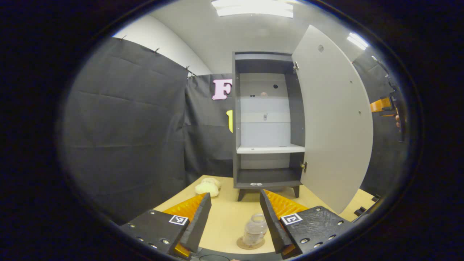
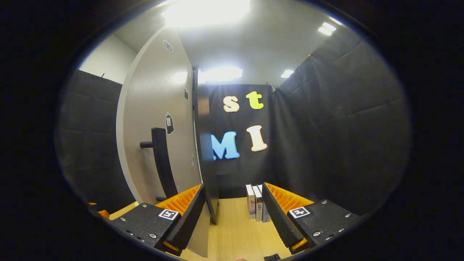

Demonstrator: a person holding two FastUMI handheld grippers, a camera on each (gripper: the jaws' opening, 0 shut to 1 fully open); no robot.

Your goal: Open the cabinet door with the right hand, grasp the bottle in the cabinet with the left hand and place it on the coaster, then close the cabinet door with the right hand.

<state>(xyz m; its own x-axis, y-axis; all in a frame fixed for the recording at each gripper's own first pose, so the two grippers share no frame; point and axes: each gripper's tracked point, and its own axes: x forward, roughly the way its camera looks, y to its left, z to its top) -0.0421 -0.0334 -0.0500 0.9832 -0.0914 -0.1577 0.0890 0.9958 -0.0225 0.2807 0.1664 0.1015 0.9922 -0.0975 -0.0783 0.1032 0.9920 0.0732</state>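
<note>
Your left tongs (image 1: pixel 233 224) stood apart and empty at the bottom of the left gripper view, pulled back, with the bottle (image 1: pixel 255 229) low between them on its coaster (image 1: pixel 250 245). That part looked done. The cabinet (image 1: pixel 268 123) was bare and its door (image 1: pixel 335 119) wide open at right. Your right tongs (image 2: pixel 233 217), also apart, straddled the door's edge near the handle (image 2: pixel 161 161); closing remained.

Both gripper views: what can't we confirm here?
- Left gripper view: whether the bottle sits centred on the coaster; its own finger overlaps the bottle's side.
- Left gripper view: the small items on the cabinet floor are too small to identify.
- Right gripper view: the door covers the cabinet interior.
- Right gripper view: the books are partly behind a finger.
</note>
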